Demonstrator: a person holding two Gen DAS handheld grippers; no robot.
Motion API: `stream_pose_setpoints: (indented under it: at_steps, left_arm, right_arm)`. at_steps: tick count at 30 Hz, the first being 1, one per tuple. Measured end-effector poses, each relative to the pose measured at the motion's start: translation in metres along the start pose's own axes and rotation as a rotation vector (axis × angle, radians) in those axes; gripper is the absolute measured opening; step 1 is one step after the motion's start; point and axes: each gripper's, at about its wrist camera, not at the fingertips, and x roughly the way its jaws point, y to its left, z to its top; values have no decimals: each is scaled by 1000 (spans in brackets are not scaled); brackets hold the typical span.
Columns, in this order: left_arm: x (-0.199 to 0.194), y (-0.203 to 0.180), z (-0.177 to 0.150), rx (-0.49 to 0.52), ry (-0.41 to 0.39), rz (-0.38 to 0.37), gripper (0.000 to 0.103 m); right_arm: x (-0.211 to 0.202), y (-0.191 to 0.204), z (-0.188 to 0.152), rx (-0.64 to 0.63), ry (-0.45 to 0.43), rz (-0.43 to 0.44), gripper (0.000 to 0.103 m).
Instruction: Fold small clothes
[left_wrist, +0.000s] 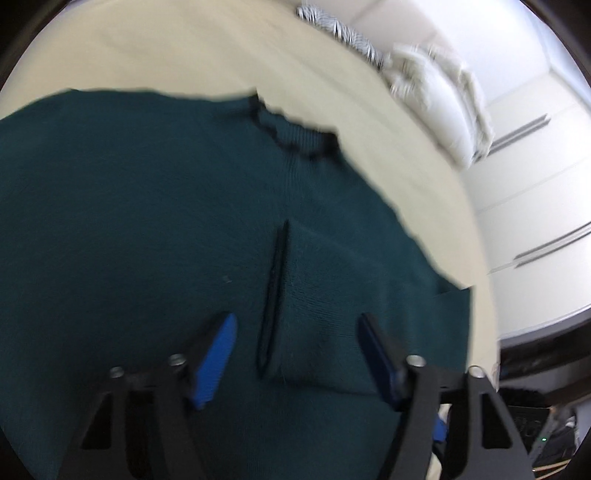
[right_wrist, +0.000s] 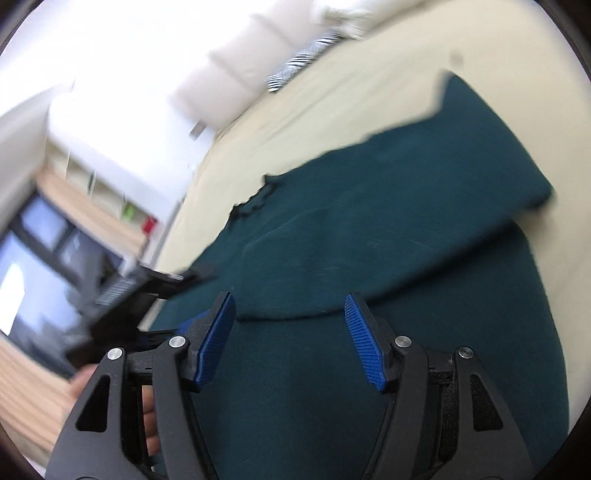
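A dark teal knit sweater (left_wrist: 147, 221) lies spread on a cream bed surface (left_wrist: 184, 48). Its dark neckline (left_wrist: 291, 136) faces the far side. A sleeve with a dark cuff edge (left_wrist: 273, 291) is folded over the body. My left gripper (left_wrist: 295, 325) is open and empty, hovering just above the folded sleeve. In the right wrist view the sweater (right_wrist: 369, 229) fills the middle, with a folded sleeve (right_wrist: 388, 258) lying across it. My right gripper (right_wrist: 290, 302) is open and empty above that fold. The left gripper (right_wrist: 129, 306) shows at the left, blurred.
A white pillow (left_wrist: 436, 96) and a striped cloth (left_wrist: 343, 29) lie at the bed's far edge. White cabinets (left_wrist: 535, 184) stand beyond the bed. A shelf and window (right_wrist: 55, 240) show at the left of the right wrist view.
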Motion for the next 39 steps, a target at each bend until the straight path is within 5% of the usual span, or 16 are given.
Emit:
stream_pose_setpoints:
  at_steps: [2, 4, 7, 15, 21, 27, 34, 39]
  left_arm:
    - [2, -6, 1, 31, -17, 43, 61]
    - [2, -12, 5, 56, -15, 75, 32]
    - [-1, -11, 8, 82, -15, 87, 10]
    - [-54, 4, 10, 97, -142, 26, 9]
    - [-83, 46, 30, 2, -244, 13, 9]
    - [-78, 96, 32, -79, -232, 49, 9]
    - [-60, 99, 15, -65, -231, 56, 9]
    - [-56, 96, 10, -56, -229, 58, 9]
  right_arm:
    - [-5, -21, 0, 85, -7, 25, 61]
    - [-15, -38, 0, 139, -26, 40, 61]
    - [-26, -62, 0, 217, -69, 77, 61]
    - [-34, -83, 7, 323, -94, 95, 61]
    - [-35, -97, 23, 434, -132, 111, 67]
    - [-24, -111, 48, 535, -173, 130, 67]
    - [-22, -106, 47, 525, -190, 162, 67]
    - [1, -83, 48, 454, -109, 126, 69]
